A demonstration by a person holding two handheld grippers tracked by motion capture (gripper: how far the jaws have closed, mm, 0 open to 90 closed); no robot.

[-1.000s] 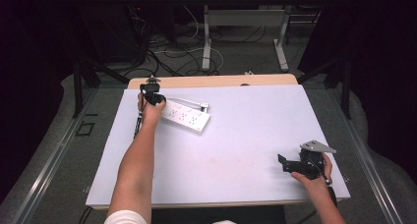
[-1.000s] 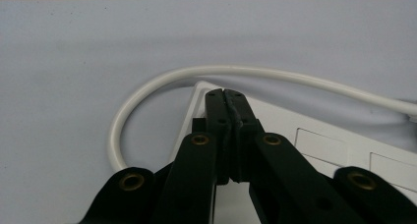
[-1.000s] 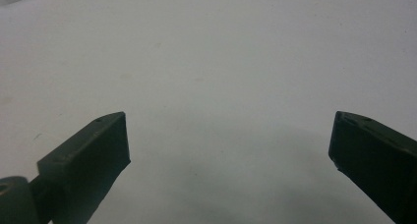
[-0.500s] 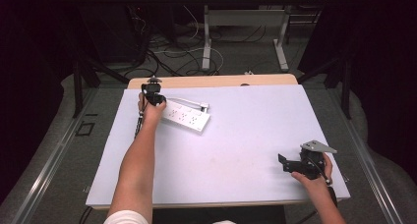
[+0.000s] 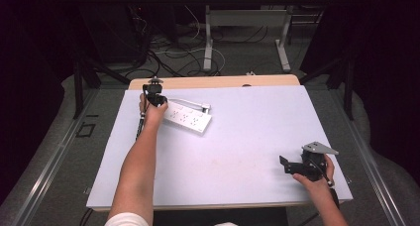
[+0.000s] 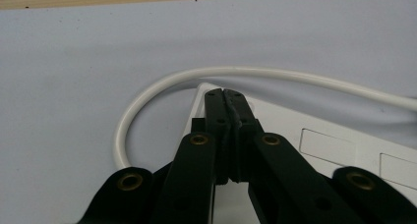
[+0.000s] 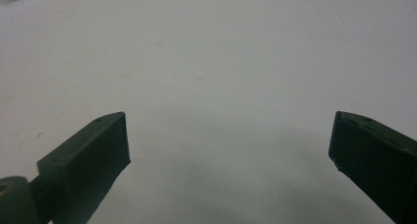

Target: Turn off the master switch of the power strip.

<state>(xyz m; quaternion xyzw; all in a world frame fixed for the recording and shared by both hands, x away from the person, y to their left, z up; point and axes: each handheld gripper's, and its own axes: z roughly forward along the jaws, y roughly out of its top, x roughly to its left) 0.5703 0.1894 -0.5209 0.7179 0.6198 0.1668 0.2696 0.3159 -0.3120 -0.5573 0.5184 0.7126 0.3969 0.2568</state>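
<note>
The left gripper point(image 6: 227, 94), jaws pressed together, rests on the white plastic power strip point(image 5: 187, 118); press squarely. Right gripper point(image 7: 228, 140) idles, jaws apart.

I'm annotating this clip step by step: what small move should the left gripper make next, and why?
Probably press down on the power strip: the left gripper is shut, its fingers over the strip's cable end, maybe over a switch hidden beneath.

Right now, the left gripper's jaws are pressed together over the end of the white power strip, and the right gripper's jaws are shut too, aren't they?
Not quite: the right gripper is open, its jaws standing wide apart over bare table in the right gripper view. The left gripper is shut over the end of the white power strip, as you say.
</note>
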